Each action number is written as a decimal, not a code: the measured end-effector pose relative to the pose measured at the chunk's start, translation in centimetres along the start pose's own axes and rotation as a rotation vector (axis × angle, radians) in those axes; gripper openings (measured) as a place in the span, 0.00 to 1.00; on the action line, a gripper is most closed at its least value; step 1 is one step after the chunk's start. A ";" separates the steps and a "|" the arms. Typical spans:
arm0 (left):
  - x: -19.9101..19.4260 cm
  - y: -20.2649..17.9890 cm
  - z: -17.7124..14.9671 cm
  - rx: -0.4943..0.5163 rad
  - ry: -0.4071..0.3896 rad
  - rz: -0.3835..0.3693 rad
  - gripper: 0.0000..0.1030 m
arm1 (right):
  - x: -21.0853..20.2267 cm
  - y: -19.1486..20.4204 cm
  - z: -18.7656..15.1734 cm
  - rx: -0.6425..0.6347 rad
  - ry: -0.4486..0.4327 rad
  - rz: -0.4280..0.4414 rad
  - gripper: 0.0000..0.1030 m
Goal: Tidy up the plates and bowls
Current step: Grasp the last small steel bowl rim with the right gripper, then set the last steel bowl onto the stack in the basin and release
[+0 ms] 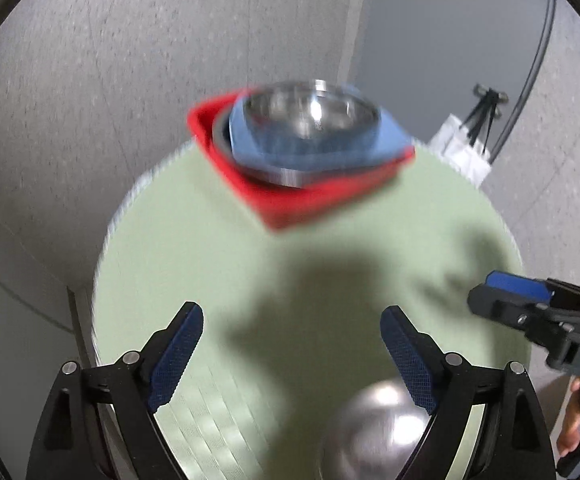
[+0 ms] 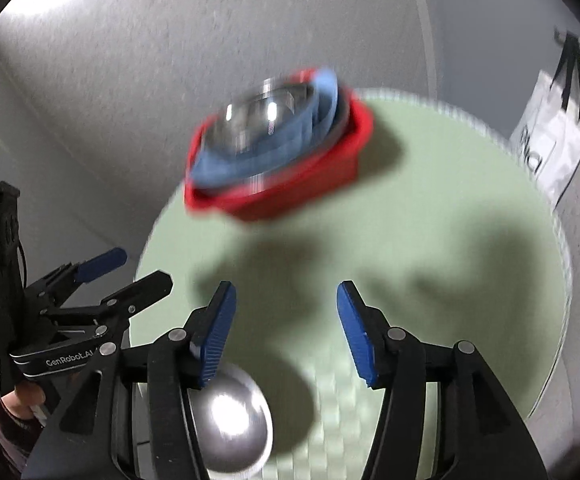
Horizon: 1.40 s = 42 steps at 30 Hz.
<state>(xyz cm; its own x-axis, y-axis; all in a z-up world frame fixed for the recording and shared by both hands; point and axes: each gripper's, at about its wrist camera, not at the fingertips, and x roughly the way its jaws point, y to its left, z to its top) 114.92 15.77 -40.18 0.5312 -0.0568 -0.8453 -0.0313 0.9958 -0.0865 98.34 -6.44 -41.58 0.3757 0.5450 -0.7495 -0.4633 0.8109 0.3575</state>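
Left wrist view: your left hand-held gripper (image 1: 292, 354) is released and empty; the steel bowl (image 1: 374, 432) lies below it, near the stack (image 1: 302, 152) across the desk (image 1: 209, 248).

Right wrist view: your right hand-held gripper (image 2: 285, 334) is released too; grip the bowl (image 2: 231, 426) by its rim, level.

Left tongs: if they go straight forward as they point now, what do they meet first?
Probably the bare green mat first; the open left tongs hold nothing. Farther along that line sits the red dish with its nested stack. Blur makes depth uncertain.
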 end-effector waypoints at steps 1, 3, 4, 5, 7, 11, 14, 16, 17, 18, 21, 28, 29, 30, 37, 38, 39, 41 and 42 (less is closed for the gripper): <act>0.0 -0.1 -1.3 -0.006 0.015 0.007 0.84 | 0.4 -0.2 -1.2 0.000 0.026 0.006 0.52; 0.0 -0.3 -3.4 -0.020 0.030 0.018 0.84 | 1.2 -0.2 -3.1 0.000 0.067 0.009 0.52; -0.1 -0.4 -4.3 -0.027 0.037 0.020 0.84 | 1.5 -0.4 -4.1 -0.005 0.085 0.017 0.52; -0.1 -0.5 -4.9 -0.036 0.047 0.022 0.84 | 1.7 -0.4 -4.8 -0.005 0.097 0.019 0.52; -0.2 -0.5 -6.3 -0.054 0.063 0.025 0.83 | 2.3 -0.6 -6.0 0.014 0.129 0.037 0.52; 0.0 -0.7 -6.7 -0.067 0.083 0.030 0.83 | 2.9 -0.1 -7.5 0.009 0.163 0.057 0.52; 0.7 -1.0 -7.0 -0.075 0.102 0.027 0.82 | 3.3 0.2 -8.1 0.008 0.179 0.062 0.52; 0.9 -1.0 -7.1 -0.076 0.112 0.018 0.80 | 3.6 0.2 -8.7 0.009 0.190 0.063 0.52; 1.1 -1.1 -6.9 -0.077 0.115 0.014 0.78 | 3.8 0.3 -9.1 0.011 0.195 0.063 0.52; 1.2 -1.2 -6.8 -0.075 0.119 0.007 0.76 | 3.9 0.2 -9.3 0.013 0.199 0.065 0.52; 1.7 -1.2 -6.6 -0.067 0.126 -0.010 0.71 | 4.3 0.2 -9.6 0.019 0.212 0.071 0.52; 3.4 -2.4 -5.6 -0.031 0.152 -0.061 0.30 | 5.2 0.5 -9.8 0.026 0.221 0.082 0.14; 3.5 -2.5 -5.5 -0.027 0.150 -0.070 0.21 | 5.1 0.5 -9.8 0.031 0.216 0.083 0.13; 3.5 -2.7 -5.2 -0.015 0.143 -0.069 0.20 | 5.0 0.5 -9.7 0.032 0.207 0.082 0.11; 2.7 -3.0 -2.3 0.052 0.081 -0.086 0.20 | 3.9 0.3 -7.9 0.060 0.142 0.048 0.08; 2.4 -3.1 -1.7 0.064 0.068 -0.091 0.20 | 3.7 0.3 -7.6 0.060 0.131 0.043 0.08; 2.1 -3.2 -1.1 0.076 0.053 -0.096 0.20 | 3.3 0.5 -7.1 0.060 0.115 0.037 0.08; 1.5 -3.3 -0.2 0.098 0.031 -0.109 0.20 | 2.2 0.5 -6.2 0.057 0.080 0.026 0.08; 1.3 -3.4 0.3 0.110 0.019 -0.114 0.20 | 1.8 0.6 -5.6 0.056 0.062 0.020 0.08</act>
<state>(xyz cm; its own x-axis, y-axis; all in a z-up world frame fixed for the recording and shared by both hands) 115.98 12.34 -40.77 0.5099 -0.1702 -0.8432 0.1218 0.9846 -0.1251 94.19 -6.18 -45.81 0.3152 0.5486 -0.7744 -0.4241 0.8114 0.4022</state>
